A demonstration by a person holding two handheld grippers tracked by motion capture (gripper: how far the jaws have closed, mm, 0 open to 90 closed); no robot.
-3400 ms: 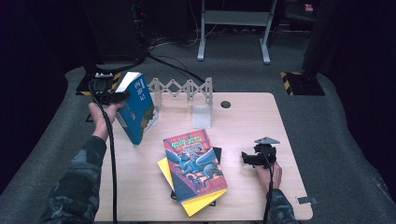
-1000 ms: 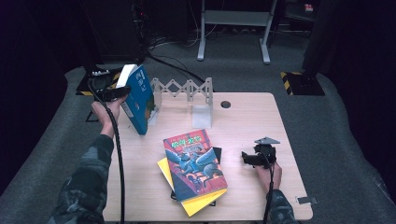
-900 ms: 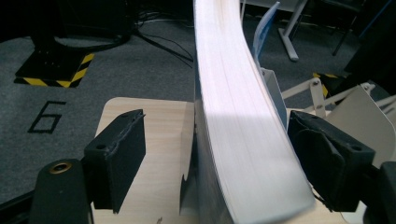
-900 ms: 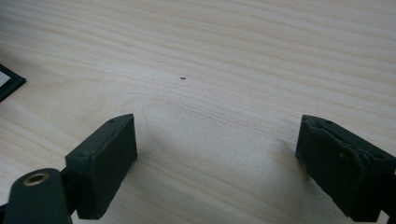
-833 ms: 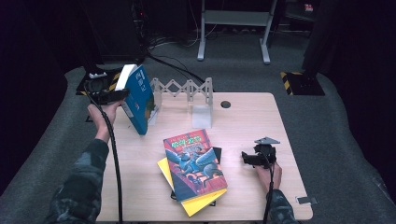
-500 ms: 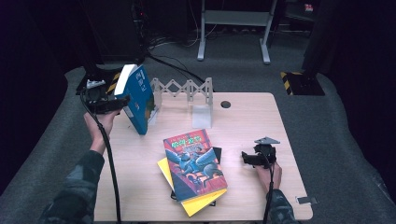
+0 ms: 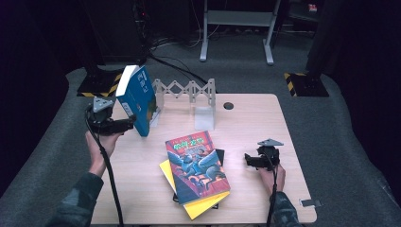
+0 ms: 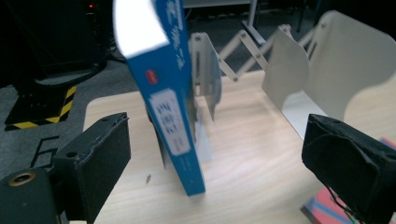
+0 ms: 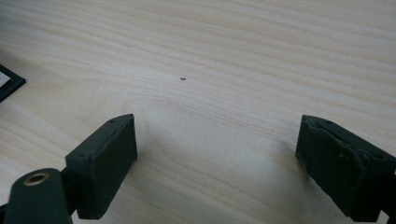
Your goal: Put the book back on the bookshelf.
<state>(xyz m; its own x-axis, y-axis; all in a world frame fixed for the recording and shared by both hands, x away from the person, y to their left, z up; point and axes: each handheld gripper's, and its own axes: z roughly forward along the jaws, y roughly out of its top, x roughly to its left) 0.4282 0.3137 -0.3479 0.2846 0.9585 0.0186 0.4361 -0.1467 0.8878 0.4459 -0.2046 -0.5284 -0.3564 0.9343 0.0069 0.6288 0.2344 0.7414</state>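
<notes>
Left tongs [image 7: 126, 124] beside blue book [image 7: 138, 98]

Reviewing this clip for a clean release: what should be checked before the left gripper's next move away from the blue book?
1. Left gripper jaws open, just been opening, pads off the blue book: ok.
2. Book stands without help: not ok, it tilts.
3. Book rests on the folding bookend rack: cannot tell.
4. Right gripper open, empty: ok.
5. Book stack lies apart from the blue book: ok.

Blue book [image 7: 138, 100] with white page edges; pale wood table [image 7: 265, 124]; black tongs [image 7: 130, 124]; yellow book [image 7: 204, 206].
</notes>
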